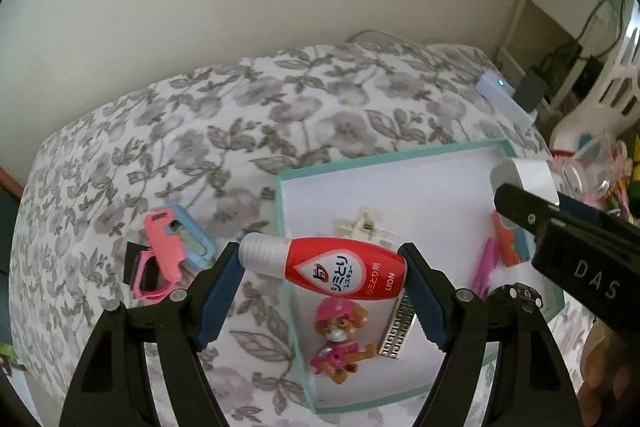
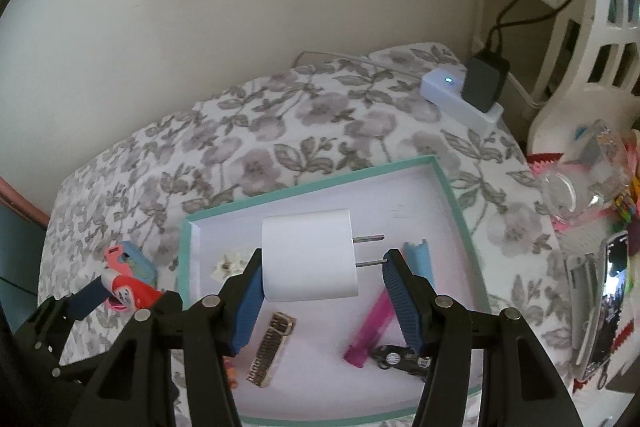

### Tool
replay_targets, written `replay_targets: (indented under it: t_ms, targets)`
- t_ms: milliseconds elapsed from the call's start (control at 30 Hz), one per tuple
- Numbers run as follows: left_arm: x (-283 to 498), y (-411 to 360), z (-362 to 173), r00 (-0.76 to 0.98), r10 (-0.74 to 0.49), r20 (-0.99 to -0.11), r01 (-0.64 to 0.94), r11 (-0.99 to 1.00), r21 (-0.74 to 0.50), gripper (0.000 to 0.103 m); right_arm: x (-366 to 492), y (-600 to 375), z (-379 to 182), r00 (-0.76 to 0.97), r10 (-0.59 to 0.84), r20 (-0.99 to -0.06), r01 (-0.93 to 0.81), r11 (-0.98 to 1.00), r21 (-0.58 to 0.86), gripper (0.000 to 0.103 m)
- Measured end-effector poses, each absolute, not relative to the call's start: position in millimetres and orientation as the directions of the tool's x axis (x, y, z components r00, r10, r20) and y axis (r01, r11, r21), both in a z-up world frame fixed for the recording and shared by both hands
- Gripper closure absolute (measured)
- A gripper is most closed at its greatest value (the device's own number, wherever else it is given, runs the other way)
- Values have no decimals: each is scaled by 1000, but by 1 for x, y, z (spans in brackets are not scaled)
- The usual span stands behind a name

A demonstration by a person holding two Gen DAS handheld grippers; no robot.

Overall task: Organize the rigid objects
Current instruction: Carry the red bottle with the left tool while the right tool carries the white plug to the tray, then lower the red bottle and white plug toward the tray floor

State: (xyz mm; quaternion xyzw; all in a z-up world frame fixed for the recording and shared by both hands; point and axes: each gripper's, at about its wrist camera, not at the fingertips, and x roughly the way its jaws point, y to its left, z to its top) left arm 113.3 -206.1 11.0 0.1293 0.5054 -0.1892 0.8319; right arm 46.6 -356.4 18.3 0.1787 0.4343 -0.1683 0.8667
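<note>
The teal-rimmed tray lies on a floral bedspread, its far and right rims raised and unobstructed. The far half of its white floor is bare; the near half is crowded.

Left gripper: closed on a red and white stain-remover bottle, held crosswise, grey cap to the left, blue pads pressing both ends. It hangs over the tray's left rim, pointing steeply down.

Right gripper: holding a white plug adapter, the left pad against its body and the right pad at the tip of the nearer prong. It hangs over the middle of the tray, pointing steeply down.

Inside the tray, below the grippers: a pink-clad toy dog, a gold patterned bar, a cream hair clip, a magenta stick, a black toy car and a light blue piece. The magenta stick and toy car touch at the near right.

Outside the tray, left: a pink and blue case, with a pink-framed black item just beside it.

Far right, at the bed's edge: a white power strip with a lit indicator and a black charger plugged in. Right of the bed: a white slatted frame and mixed clutter, close to the tray's right rim.
</note>
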Motion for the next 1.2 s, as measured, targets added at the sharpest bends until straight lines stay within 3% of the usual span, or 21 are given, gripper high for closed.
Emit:
replay_targets:
  t_ms: [1200]
  targets:
    - [112, -251, -59, 328, -40, -944, 486, 864, 132, 24, 64, -358, -63, 397, -47, -917, 434, 889, 143, 42]
